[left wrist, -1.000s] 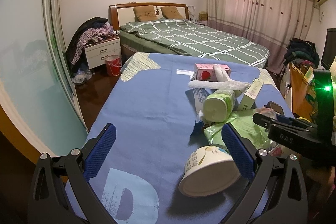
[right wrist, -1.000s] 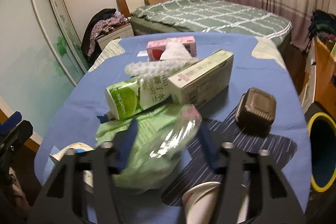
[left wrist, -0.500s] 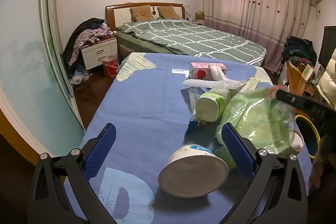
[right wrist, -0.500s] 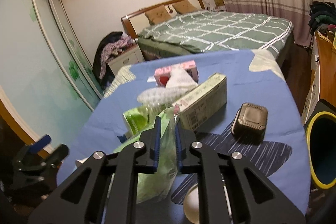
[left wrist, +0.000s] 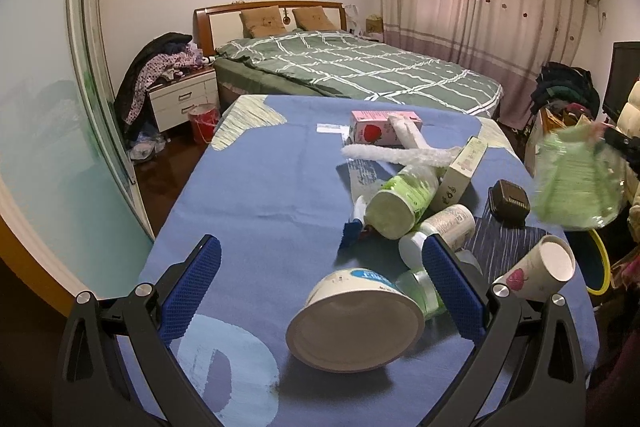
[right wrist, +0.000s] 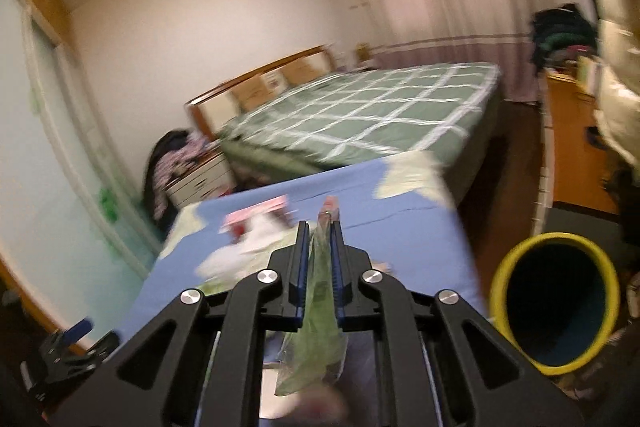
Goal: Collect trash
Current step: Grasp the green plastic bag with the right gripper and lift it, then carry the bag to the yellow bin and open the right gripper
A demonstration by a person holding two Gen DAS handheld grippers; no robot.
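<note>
Green plastic bag (right wrist: 320, 311) is pinched by right tongs (right wrist: 319, 243), bin (right wrist: 554, 301) at 3 o'clock; left tongs (left wrist: 320, 287) spread wide.

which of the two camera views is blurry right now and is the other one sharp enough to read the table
Right wrist view: smeared by motion, bed and table edges streaked, though the right gripper and pinched green plastic bag stay fairly crisp. Left wrist view: sharp, fisheye-bent; only the green plastic bag is blurred, while the white tub reads clearly.
</note>
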